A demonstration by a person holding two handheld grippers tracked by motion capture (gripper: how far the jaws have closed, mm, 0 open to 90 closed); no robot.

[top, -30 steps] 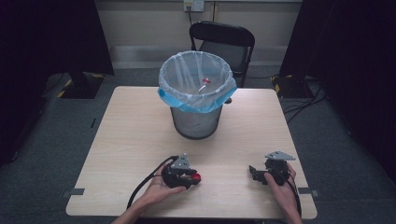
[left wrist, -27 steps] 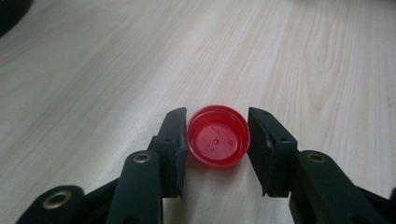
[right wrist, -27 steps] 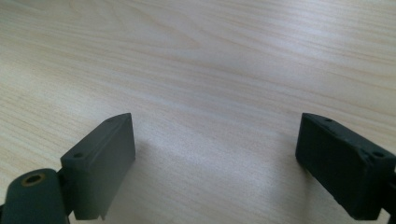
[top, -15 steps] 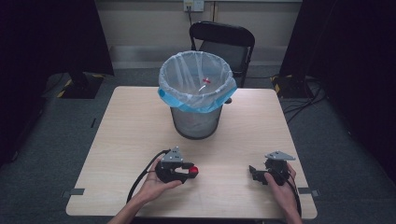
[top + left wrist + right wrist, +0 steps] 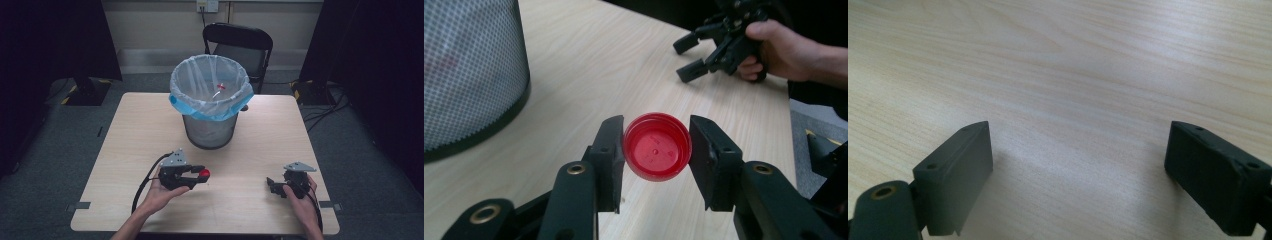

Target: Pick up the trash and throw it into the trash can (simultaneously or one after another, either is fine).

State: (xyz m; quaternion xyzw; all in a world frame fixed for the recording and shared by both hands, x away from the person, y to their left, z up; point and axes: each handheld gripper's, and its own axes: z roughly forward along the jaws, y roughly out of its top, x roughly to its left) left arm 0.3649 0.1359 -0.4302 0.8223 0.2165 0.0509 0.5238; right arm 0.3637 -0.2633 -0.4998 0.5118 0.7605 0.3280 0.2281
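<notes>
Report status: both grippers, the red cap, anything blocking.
Left gripper shut on round red plastic cap. Right gripper open, empty. Mesh bin ahead; path clear.

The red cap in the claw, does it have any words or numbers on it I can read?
Red cap: faint raised marks inside it, too small and blurred to read.
Bin, table and left claw: no words or numbers to read.
</notes>
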